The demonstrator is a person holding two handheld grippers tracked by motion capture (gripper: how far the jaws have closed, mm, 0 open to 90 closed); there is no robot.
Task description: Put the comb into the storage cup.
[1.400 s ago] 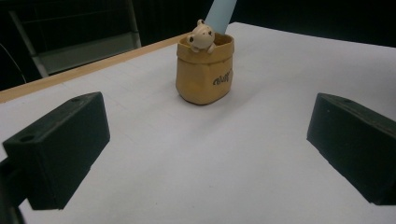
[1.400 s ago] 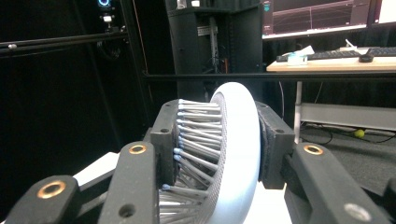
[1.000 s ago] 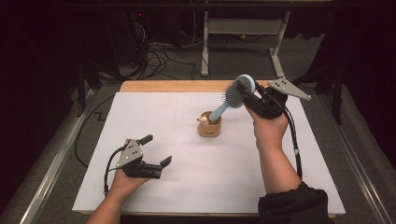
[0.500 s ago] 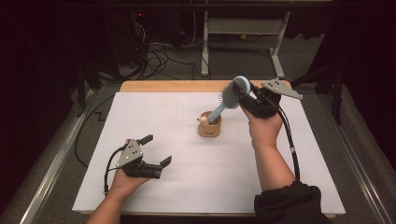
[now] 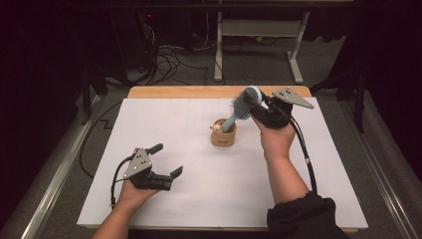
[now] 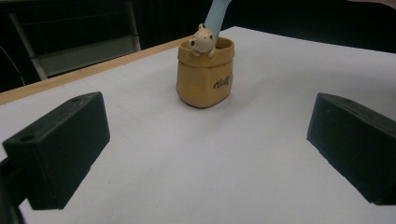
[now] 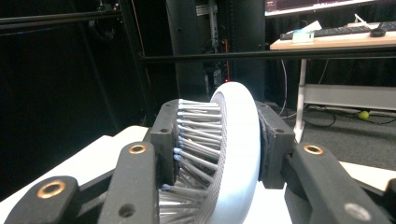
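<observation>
Pale-blue plastic marks the hairbrush (image 5: 242,106), whose head is pinched between the 2 jaws of the right claw (image 5: 255,105); in the right gripper view the bristles press against one jaw and the smooth back against the other (image 7: 219,154). Compared with 1 second ago, the right hand (image 5: 274,138) has drawn the brush head slightly toward the person and tilted it lower, while the handle end has stayed inside the tan bear-faced pot (image 5: 223,134) near the middle of the white surface (image 5: 164,124). The left gripper view shows that handle rising from the pot's mouth behind the little bear figure (image 6: 202,39).

That small shift suggests the brush is being settled into the pot rather than lifted out, though the handle leans steeply and the pot looks light enough to tip. The placing seems nearly done; what remains is probably to let go once the brush rests on the rim.

The left claw (image 5: 169,175) lies low on the surface, spread wide and holding nothing, unmoved over the same second.
</observation>
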